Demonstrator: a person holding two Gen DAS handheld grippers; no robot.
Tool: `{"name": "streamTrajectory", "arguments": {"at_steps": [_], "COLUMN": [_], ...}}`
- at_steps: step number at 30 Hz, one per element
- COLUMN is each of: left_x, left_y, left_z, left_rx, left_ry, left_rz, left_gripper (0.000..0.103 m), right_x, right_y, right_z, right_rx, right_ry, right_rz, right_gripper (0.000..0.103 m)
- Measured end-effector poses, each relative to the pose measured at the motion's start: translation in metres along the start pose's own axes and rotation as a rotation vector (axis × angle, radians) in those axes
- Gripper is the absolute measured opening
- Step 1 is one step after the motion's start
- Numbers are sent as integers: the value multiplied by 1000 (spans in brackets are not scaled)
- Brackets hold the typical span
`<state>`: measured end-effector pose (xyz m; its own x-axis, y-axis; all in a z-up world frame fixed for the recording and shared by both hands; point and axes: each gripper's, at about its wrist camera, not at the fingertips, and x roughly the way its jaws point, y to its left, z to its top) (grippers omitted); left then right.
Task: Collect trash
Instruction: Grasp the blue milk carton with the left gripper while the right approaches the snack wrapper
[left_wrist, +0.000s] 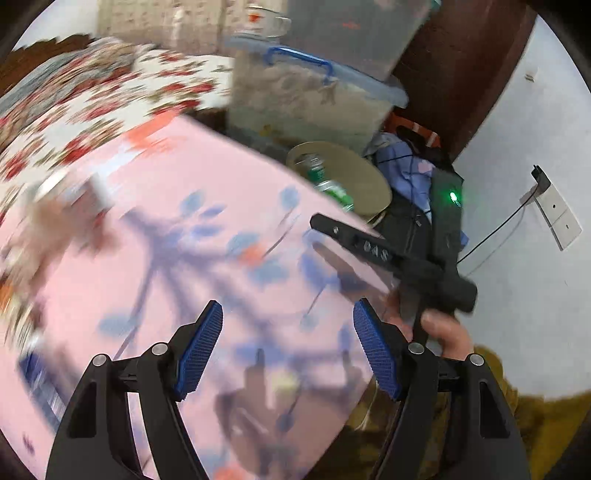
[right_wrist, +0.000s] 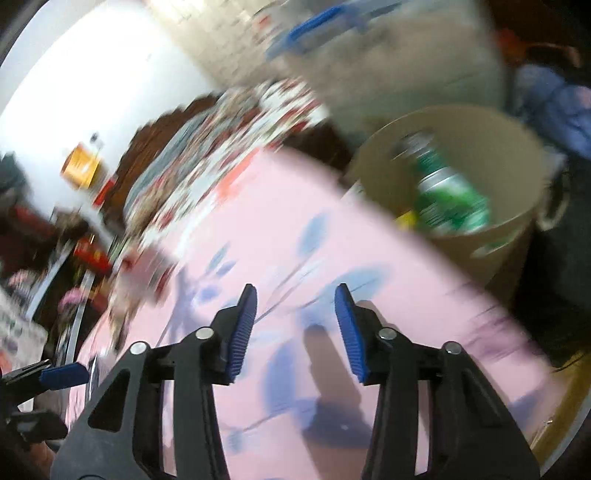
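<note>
A tan round bin (right_wrist: 517, 221) stands off the far edge of the pink cloth-covered table (right_wrist: 295, 229). A green and white bottle (right_wrist: 447, 195) lies inside it. The bin (left_wrist: 362, 173) and the bottle (left_wrist: 332, 188) also show in the left wrist view. My right gripper (right_wrist: 295, 332) is open and empty above the pink cloth, short of the bin. My left gripper (left_wrist: 288, 350) is open and empty over the cloth. The right gripper's black body (left_wrist: 391, 258) shows in the left wrist view, held by a hand (left_wrist: 443, 332). Blurred litter (left_wrist: 55, 221) lies at the table's left side.
A clear storage box with a blue handle (left_wrist: 314, 96) stands behind the bin. Blue clothing and dark bags (left_wrist: 417, 173) lie to the bin's right. A floral bedspread (left_wrist: 92, 103) lies beyond the table. A white wall with a socket (left_wrist: 554, 210) is on the right.
</note>
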<state>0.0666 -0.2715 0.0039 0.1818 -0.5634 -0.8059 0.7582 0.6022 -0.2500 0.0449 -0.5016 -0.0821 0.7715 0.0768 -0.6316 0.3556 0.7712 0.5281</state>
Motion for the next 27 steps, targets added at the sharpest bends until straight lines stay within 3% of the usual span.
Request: {"name": "streamTrajectory", "arguments": {"at_steps": [3, 5, 8, 11, 15, 17, 18, 19, 22, 27], "left_x": [-32, -57, -78, -71, -31, -21, -16, -16, -35, -89], "left_y": [35, 70, 115, 137, 143, 146, 148, 152, 162, 196], "left_z": [-31, -49, -62, -66, -66, -74, -79, -82, -98, -142], "left_rx": [-72, -172, -333, -396, -410, -408, -409, -414, -430, -545], "left_ry": [-30, -65, -125, -122, -37, -2, 14, 12, -25, -123], "left_rz": [77, 169, 285, 354, 351, 371, 353, 325, 316, 360], "left_gripper": [70, 70, 84, 88, 89, 82, 64, 55, 51, 51], "right_x": [18, 29, 45, 54, 59, 59, 59, 58, 62, 85], "right_y": [41, 68, 103, 130, 149, 146, 143, 143, 152, 212], "right_z": [-17, -27, -43, -57, -68, -68, -66, -66, -65, -64], "right_rx": [-74, -122, -192, -257, -341, -342, -337, -338, -341, -423], "right_ry": [64, 98, 144, 161, 163, 171, 172, 175, 208, 259], "right_rz": [41, 65, 75, 66, 34, 31, 33, 33, 71, 189], "right_gripper": [44, 44, 44, 45, 46, 46, 46, 46, 45, 45]}}
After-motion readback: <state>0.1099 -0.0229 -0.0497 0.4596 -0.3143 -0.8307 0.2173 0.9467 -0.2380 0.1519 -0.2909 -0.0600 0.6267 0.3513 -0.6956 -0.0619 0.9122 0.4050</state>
